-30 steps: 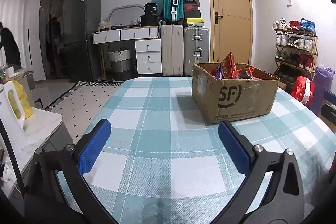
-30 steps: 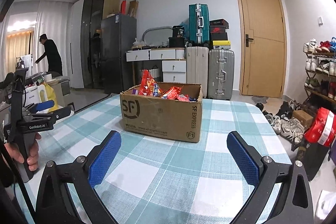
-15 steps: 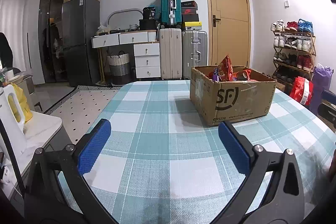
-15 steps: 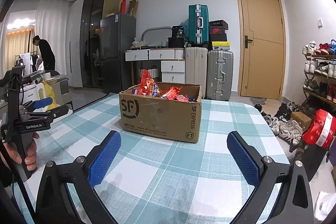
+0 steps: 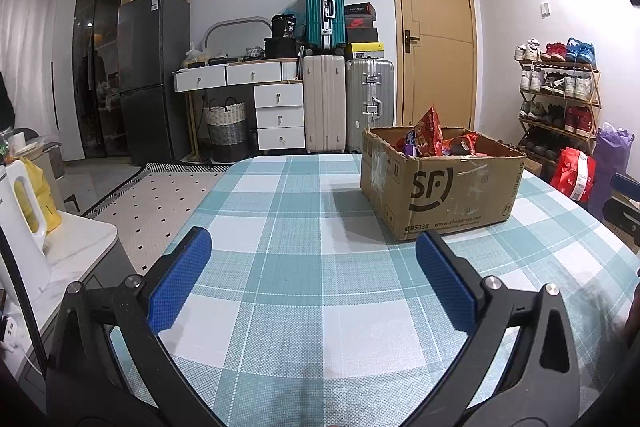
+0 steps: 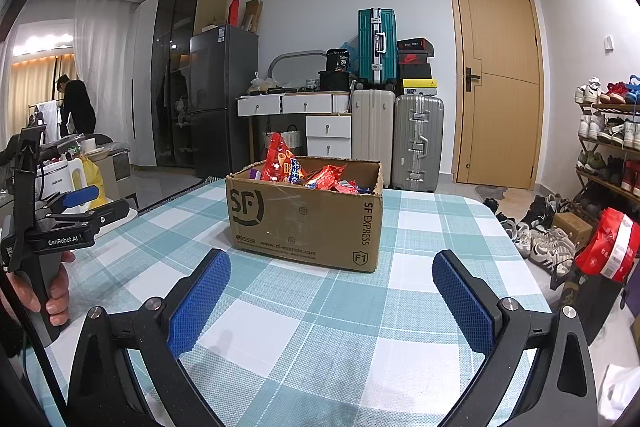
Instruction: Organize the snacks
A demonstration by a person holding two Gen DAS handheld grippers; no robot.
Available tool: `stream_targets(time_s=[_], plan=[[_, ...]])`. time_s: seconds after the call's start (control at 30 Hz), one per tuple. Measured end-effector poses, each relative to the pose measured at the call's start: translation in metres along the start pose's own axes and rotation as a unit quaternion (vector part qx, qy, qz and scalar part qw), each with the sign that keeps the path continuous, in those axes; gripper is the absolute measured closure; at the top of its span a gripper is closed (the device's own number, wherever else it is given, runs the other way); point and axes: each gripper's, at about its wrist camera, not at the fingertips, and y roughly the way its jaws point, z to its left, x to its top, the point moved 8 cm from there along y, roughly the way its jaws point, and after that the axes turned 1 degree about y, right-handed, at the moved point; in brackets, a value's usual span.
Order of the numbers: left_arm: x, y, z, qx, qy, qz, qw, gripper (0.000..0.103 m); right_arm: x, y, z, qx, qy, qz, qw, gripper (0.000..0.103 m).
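Observation:
An open brown cardboard box (image 5: 444,187) marked SF stands on the table with the teal and white checked cloth (image 5: 304,267). Red and blue snack packets (image 5: 430,137) fill it, and one red packet sticks up. The box (image 6: 304,215) and its snack packets (image 6: 304,173) also show in the right wrist view. My left gripper (image 5: 312,267) is open and empty, low over the cloth, short of the box and to its left. My right gripper (image 6: 332,287) is open and empty, just short of the box front. The left gripper's body (image 6: 64,223) shows at the left edge there.
A low white side table with a white kettle (image 5: 20,211) stands left of the table. Suitcases (image 5: 324,103), drawers and a fridge line the back wall. A shoe rack (image 5: 560,99) and red bags (image 6: 612,247) stand on the right. A person (image 6: 78,107) stands far left.
Both grippers have drifted slightly, and the box sits a little lower in the left view. Both jaws stay open. The person in the background has moved.

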Motion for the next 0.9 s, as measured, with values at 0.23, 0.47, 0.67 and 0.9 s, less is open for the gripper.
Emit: stream_targets(time_s=[0.23,0.47,0.67,0.9], plan=[[-0.0004,0.0021,-0.0011,-0.002,0.000,0.000,1.0000,0.001,-0.0002,0.0000,0.0001,0.000,0.000,0.000,1.000,0.000],[-0.0005,-0.0004,0.0006,0.001,-0.002,0.000,1.0000,0.001,-0.0015,0.0005,0.0003,0.002,-0.001,0.001,1.000,0.000],[-0.0006,-0.0004,0.0006,0.001,-0.002,0.000,1.0000,0.001,-0.0015,0.0004,0.0004,0.002,-0.002,0.001,1.000,0.000],[-0.0008,-0.0017,0.0015,0.000,-0.002,0.000,1.0000,0.001,-0.0026,0.0000,0.0000,0.001,0.000,0.001,1.000,0.000]])
